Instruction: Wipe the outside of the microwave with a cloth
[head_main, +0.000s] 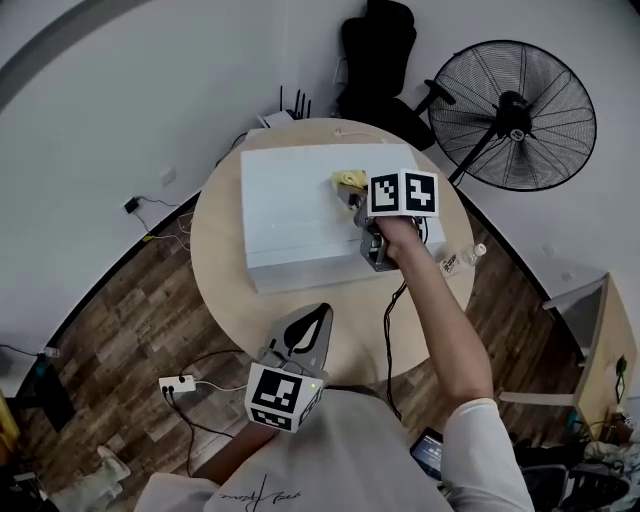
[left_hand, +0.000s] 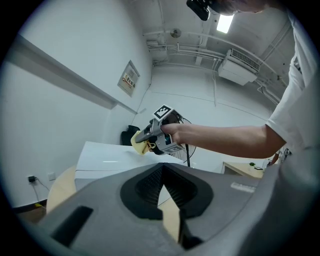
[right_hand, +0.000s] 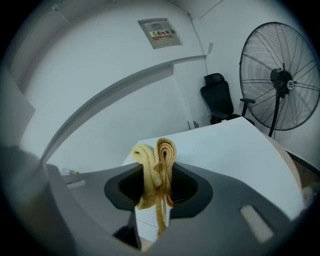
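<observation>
As right tongs (right_hand: 158, 172) pinch cloth (right_hand: 156, 152), microwave top (head_main: 290, 210) bare leftward.

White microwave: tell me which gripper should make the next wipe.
Right. The right gripper is shut on the folded yellow cloth over the white microwave's top; the left gripper is shut, empty, held back short of it.

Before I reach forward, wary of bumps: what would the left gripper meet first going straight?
Probably the microwave: the left gripper, shut and empty, points at its near side; depth unclear.
</observation>
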